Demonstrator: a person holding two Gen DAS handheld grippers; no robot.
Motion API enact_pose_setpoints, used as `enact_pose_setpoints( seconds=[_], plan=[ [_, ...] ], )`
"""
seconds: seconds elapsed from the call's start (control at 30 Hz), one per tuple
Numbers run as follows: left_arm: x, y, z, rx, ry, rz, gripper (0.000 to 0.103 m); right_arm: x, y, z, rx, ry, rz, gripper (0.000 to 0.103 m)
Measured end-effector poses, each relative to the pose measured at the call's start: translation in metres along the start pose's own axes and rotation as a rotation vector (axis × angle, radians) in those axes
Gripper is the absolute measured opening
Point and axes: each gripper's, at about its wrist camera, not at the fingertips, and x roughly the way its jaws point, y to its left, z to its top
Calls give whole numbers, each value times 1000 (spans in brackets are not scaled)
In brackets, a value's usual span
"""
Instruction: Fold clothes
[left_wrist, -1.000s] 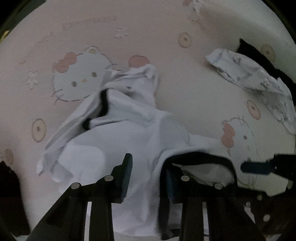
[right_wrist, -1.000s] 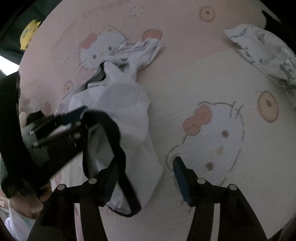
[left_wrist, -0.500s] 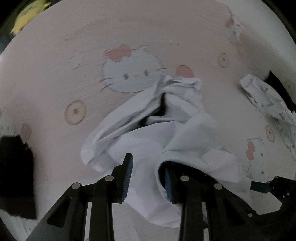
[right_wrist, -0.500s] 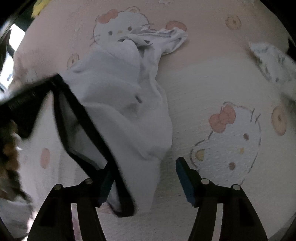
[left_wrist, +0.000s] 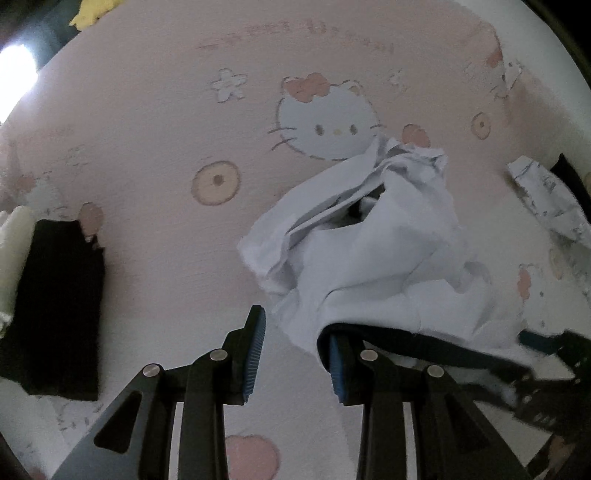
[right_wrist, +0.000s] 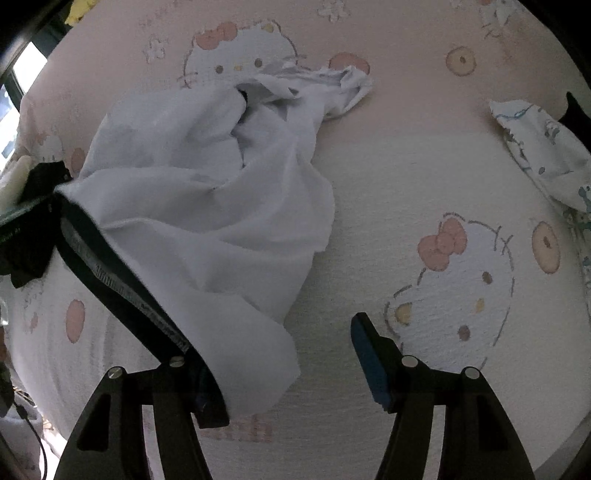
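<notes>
A crumpled white garment (left_wrist: 373, 254) with a black waistband (left_wrist: 424, 343) lies on the pink Hello Kitty sheet (left_wrist: 166, 122). The band is stretched taut between my two grippers. My left gripper (left_wrist: 295, 350) has its jaws apart, with the band hooked over the right finger (left_wrist: 338, 369). In the right wrist view the garment (right_wrist: 207, 192) hangs from the band (right_wrist: 122, 280), which is draped over the left finger of my right gripper (right_wrist: 288, 369); its jaws are wide apart.
A folded black garment (left_wrist: 55, 306) lies at the left. A patterned white garment (left_wrist: 550, 203) lies at the right and shows in the right wrist view (right_wrist: 546, 155) too. A yellow object (left_wrist: 96, 11) sits at the far top left.
Both grippers have pulled apart and stretched the black waistband taut. The garment has been lifted and drawn toward me, and the left view has swung left to show the black folded piece.
</notes>
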Motion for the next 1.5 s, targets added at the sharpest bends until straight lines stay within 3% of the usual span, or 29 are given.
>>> enact_pose_setpoints(
  seconds=[0.03,0.07,0.1,0.3,0.53,0.63,0.8,0.93,0.97,1.0,1.03,1.07,1.13,1.17,1.23,1.37,1.5],
  plan=[
    [-1,2,-3,3,5,12,29,-2,1,0,0,-11,-3,52],
    [0,3,-6,1,19,16,29,-6,4,0,-7,-30,-5,24],
    [1,5,-9,-2,35,20,29,-11,7,0,-15,-50,-8,8],
    [-3,13,-25,4,83,65,29,-38,31,5,-81,-153,-101,8],
    [7,15,-44,125,120,103,29,-27,32,7,5,-18,14,8],
    [18,19,-60,124,126,112,29,-11,31,1,29,58,60,8],
    [29,25,-74,128,98,91,29,-2,39,-6,-11,61,88,8],
    [24,36,-77,38,63,-77,29,-4,43,-7,-63,37,104,14],
    [20,42,-77,-8,51,-146,29,-7,43,-7,-73,23,117,25],
    [15,49,-75,-62,45,-232,29,-10,44,-6,-83,9,130,42],
    [10,57,-73,-112,43,-309,29,-14,44,-6,-93,-5,143,52],
    [7,62,-70,-146,52,-353,33,-20,45,-5,-97,-25,156,66],
    [-2,72,-61,-203,70,-413,44,-36,45,-2,-97,-78,247,73],
    [-7,75,-57,-220,66,-425,57,-42,44,-1,-95,-96,288,74],
    [-20,79,-50,-255,33,-440,69,-51,44,1,-80,-125,343,77],
    [-36,79,-42,-282,-24,-464,70,-67,46,-2,-40,-164,379,78],
    [-36,72,-41,-265,-28,-406,70,-77,47,-5,-8,-184,346,78]
  ],
)
